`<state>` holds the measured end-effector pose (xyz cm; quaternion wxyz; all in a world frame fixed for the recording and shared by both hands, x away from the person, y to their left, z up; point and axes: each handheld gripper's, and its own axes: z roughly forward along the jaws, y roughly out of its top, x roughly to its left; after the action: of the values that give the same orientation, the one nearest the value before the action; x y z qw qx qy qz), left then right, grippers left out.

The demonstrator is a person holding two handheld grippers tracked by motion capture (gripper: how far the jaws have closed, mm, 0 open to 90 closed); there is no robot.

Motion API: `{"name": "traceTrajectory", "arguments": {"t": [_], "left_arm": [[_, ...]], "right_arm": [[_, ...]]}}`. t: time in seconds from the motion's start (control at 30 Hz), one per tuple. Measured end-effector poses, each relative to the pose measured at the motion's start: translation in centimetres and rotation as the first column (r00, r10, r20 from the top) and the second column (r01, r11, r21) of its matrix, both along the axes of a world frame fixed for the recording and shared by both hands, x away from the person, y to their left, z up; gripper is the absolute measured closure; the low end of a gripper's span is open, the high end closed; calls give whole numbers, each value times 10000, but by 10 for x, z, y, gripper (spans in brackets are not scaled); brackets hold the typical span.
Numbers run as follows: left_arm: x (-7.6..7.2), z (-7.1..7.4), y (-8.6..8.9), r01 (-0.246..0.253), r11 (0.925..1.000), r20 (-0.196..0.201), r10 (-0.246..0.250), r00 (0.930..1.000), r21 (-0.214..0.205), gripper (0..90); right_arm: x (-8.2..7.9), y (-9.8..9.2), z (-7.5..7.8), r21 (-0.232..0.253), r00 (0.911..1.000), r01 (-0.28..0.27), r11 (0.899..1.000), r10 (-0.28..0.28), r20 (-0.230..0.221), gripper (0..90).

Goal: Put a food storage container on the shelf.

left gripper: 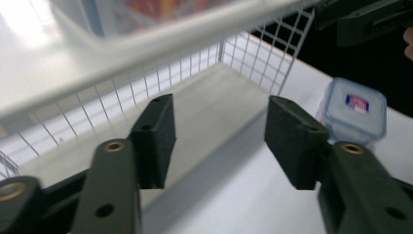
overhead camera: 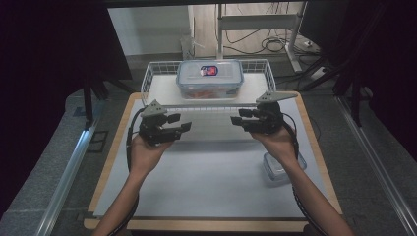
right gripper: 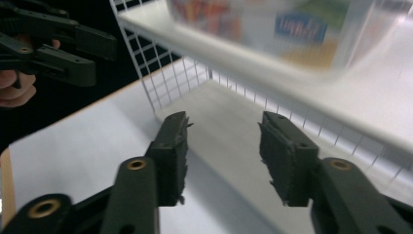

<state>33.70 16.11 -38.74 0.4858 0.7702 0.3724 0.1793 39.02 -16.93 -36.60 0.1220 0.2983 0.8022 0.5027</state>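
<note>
White wire basket (overhead camera: 156, 77) stood at the upper centre of the high view, at the far end of the worktop (overhead camera: 206, 172). Inside it sat a clear plastic food box (overhead camera: 210, 78) with a blue-edged lid and a red and blue label; something orange-red showed through its wall, too blurred to name. The basket's near rim crossed the picture just above both grippers.

A second, smaller clear lidded box (overhead camera: 280, 167) lay on the worktop at the lower right of the high view, partly under the person's right wrist; in the left gripper view it sat at the right edge (left gripper: 354, 109), shut, with a small label on its lid.

The left gripper (overhead camera: 181, 123) was held level at centre left of the high view, gripped from below by the left hand (overhead camera: 145, 150), its fingers (left gripper: 156, 139) pointing toward the middle and standing apart with nothing between them. The right gripper (overhead camera: 240, 117) mirrored it at centre right, carried by the right hand (overhead camera: 278, 140); its fingers (right gripper: 287, 156) were likewise parted and bare. Both sets of fingers stood just short of the basket's near wall, well apart from each other.
</note>
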Motion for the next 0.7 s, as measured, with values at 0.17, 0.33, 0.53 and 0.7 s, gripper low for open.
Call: {"name": "traceTrajectory", "arguments": {"t": [0.17, 0.33, 0.53, 0.7], "left_arm": [[-17, -16, -2, -43, 9997, 150, 39, 9999, 241, 343], [-31, -32, 0, 9, 10000, 14, -9, 10000, 99, 248], [-48, -50, -2, 233, 9995, -196, -229, 9995, 215, 202], [-62, -63, -2, 88, 9985, -302, -72, 9995, 540, 122]], "right_arm": [[-15, -5, -17, -388, 9999, 51, 9992, -47, 95, 402], [-26, -12, -29, -482, 9998, 103, 9988, -95, 167, 291], [-39, -20, -43, -440, 9995, 139, 9989, -127, 274, 199], [-51, -26, -56, -680, 9996, 151, 9976, -136, 236, 155]]}}
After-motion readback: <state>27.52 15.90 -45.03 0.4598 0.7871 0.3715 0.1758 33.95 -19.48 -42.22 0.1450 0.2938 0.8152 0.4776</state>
